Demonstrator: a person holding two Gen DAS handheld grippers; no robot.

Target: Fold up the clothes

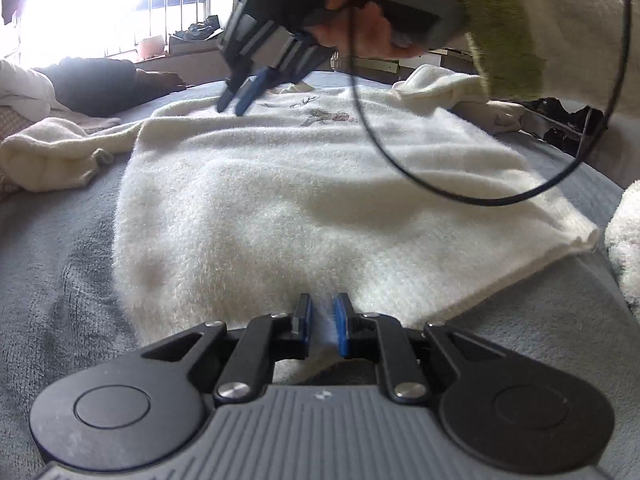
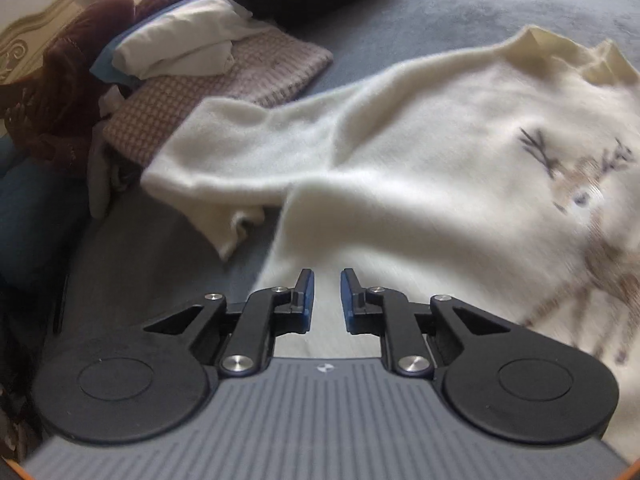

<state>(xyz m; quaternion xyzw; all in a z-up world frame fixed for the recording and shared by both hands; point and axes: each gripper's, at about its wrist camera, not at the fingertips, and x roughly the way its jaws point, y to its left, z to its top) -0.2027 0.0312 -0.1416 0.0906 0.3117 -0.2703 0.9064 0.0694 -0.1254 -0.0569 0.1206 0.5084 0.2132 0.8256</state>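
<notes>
From the left wrist we look low and close along the bed (image 1: 60, 264) across the cream sweater (image 1: 280, 200) toward a bright window. From the right wrist we look steeply down, close above the same sweater (image 2: 420, 184), facing its sleeve.

A home bedroom: a bed (image 2: 400, 12) under grey fleece, carved headboard (image 2: 36, 32), folded laundry (image 2: 180, 44) beside it.
</notes>
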